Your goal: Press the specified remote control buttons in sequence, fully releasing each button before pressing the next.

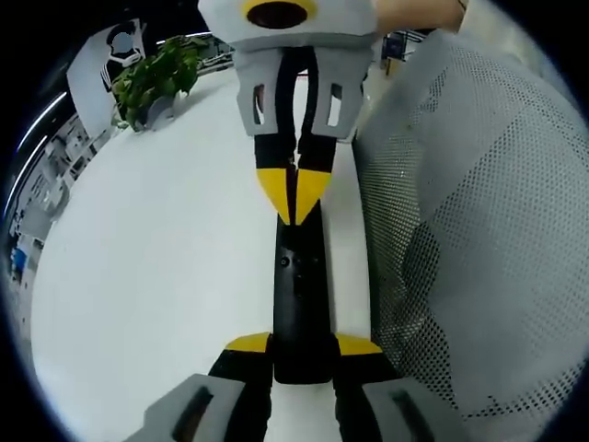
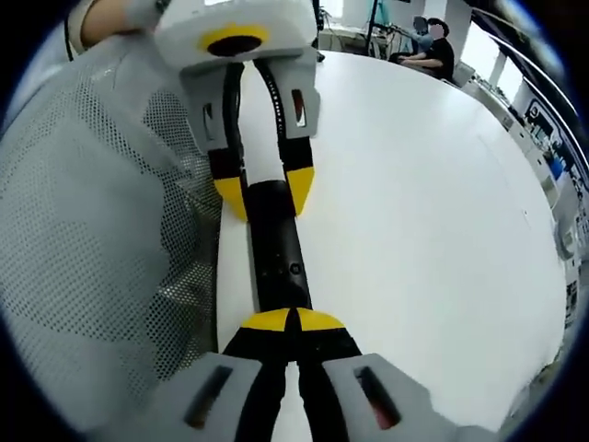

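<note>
Remote control (image 1: pixel 299 304) lies flat on white table (image 1: pixel 166 276), long axis in line between both tools: left gripper (image 1: pixel 302 346) clamps one end, right gripper (image 2: pixel 292 321), jaws closed together, tips on button face at other end, nearer.

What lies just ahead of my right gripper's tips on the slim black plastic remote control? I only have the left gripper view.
Observer: In the right gripper view, the shut right gripper rests on the slim black plastic remote control, with a small round button just beyond its tips.
Operator: Is anyone across the table?
Observer: Yes, a seated person at the far edge of the white table.
</note>
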Tool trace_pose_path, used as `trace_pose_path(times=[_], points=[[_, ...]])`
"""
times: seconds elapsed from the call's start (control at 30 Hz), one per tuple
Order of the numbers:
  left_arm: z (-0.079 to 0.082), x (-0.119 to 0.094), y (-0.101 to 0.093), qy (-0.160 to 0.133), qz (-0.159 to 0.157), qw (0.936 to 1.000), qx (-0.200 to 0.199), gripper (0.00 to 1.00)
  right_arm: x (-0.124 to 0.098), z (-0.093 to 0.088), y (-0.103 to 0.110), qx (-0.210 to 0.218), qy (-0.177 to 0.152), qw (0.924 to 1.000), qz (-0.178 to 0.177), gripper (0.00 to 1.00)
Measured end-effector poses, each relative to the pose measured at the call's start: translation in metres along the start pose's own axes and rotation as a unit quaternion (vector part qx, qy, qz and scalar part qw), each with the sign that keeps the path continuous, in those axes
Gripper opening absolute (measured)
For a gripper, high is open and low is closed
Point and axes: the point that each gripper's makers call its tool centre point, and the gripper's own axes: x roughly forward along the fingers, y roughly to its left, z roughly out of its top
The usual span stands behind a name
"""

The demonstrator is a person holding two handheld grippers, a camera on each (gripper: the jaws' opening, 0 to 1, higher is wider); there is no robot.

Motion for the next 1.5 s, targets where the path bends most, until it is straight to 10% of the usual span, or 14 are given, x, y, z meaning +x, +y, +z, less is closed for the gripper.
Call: trace_pose_path(times=[0.37,0.8,1.5], points=[[0.0000,-0.0004,-0.0003,0.000,-0.001,1.0000,0.001,0.24,0.0022,0.0022,0.0034,-0.097,0.044,0.9943,-0.014,0.00],[-0.0004,-0.0007,-0.0004,-0.001,-0.001,1.0000,0.000,0.24,0.0017,0.0043,0.0016,-0.077,0.085,0.9926,0.040,0.00],[0.0007,0.0000,-0.0001,-0.001,-0.002,1.0000,0.002,0.24,0.0006,-0.0010,0.0020,-0.056,0.028,0.9980,-0.004,0.00]])
